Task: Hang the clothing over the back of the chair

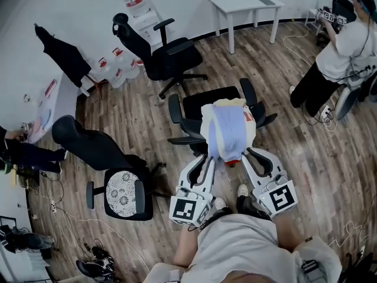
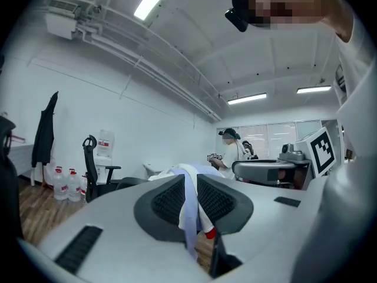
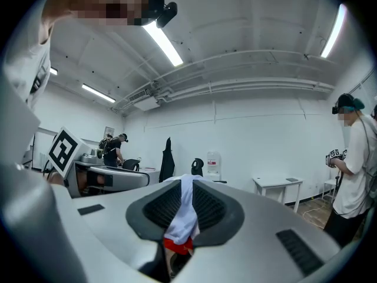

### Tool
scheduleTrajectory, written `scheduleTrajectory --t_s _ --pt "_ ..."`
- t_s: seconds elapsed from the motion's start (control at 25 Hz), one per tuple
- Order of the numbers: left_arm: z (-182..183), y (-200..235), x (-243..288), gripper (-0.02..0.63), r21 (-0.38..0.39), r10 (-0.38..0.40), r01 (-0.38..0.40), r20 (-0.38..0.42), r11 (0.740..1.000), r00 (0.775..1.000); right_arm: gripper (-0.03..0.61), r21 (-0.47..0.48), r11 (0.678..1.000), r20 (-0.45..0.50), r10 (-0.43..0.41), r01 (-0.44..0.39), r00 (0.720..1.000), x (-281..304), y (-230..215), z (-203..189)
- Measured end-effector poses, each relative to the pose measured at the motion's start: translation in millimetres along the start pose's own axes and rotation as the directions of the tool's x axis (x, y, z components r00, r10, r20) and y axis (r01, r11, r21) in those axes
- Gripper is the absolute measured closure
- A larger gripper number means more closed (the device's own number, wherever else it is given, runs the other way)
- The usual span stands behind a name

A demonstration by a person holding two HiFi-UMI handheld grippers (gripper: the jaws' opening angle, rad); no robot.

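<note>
wood-plank floor (image 1: 147, 122) with three black office chairs (image 1: 159, 52); left gripper (image 1: 207, 159) and right gripper (image 1: 247, 153) each have their jaws clamped on an edge of the white-and-lilac clothing (image 1: 227, 131); it hangs between them over the nearest chair (image 1: 206, 102); clear jugs (image 1: 121, 69) by the wall (image 1: 70, 10), contents unclear

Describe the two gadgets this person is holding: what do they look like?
The left gripper and right gripper match. Both have smooth light grey plastic shells, each ending in two jaws lined with black ribbed pads. Black slots are set into the shells. Each gripper carries a white cube printed with black square markers. The person wears a light grey T-shirt.
</note>
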State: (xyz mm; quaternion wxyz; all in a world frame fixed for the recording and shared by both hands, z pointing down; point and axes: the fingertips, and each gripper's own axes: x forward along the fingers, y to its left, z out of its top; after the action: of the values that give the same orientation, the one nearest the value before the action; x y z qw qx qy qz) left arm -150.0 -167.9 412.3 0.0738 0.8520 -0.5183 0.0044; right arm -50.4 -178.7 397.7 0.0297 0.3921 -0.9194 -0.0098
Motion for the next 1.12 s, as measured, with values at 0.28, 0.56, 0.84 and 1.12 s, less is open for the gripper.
scheduleTrajectory --t_s 0.28,0.56,0.84,1.12 --pt "4.2 -6.5 -3.8 0.584 0.017 -0.017 0.017 0.002 1.0 1.0 0.551 -0.014 1.0 0.012 0.018 -0.018 1.0 -0.8 6.9 6.6" --pt "-1.1 -9.4 1.0 0.595 0.013 -0.037 0.037 -0.004 0.999 0.999 0.558 -0.011 0.999 -0.014 0.036 -0.036 0.999 1.8 12.3 -3.8" --pt "2.7 -9.7 2.5 0.595 0.016 -0.047 0.047 0.003 0.999 0.999 0.558 -0.005 0.999 -0.02 0.034 -0.034 0.999 5.3 13.8 -3.6" --pt "6.8 -7.7 3.3 0.595 0.009 -0.038 0.038 0.002 0.999 0.999 0.558 -0.009 0.999 -0.024 0.037 -0.038 0.999 8.2 11.9 0.1"
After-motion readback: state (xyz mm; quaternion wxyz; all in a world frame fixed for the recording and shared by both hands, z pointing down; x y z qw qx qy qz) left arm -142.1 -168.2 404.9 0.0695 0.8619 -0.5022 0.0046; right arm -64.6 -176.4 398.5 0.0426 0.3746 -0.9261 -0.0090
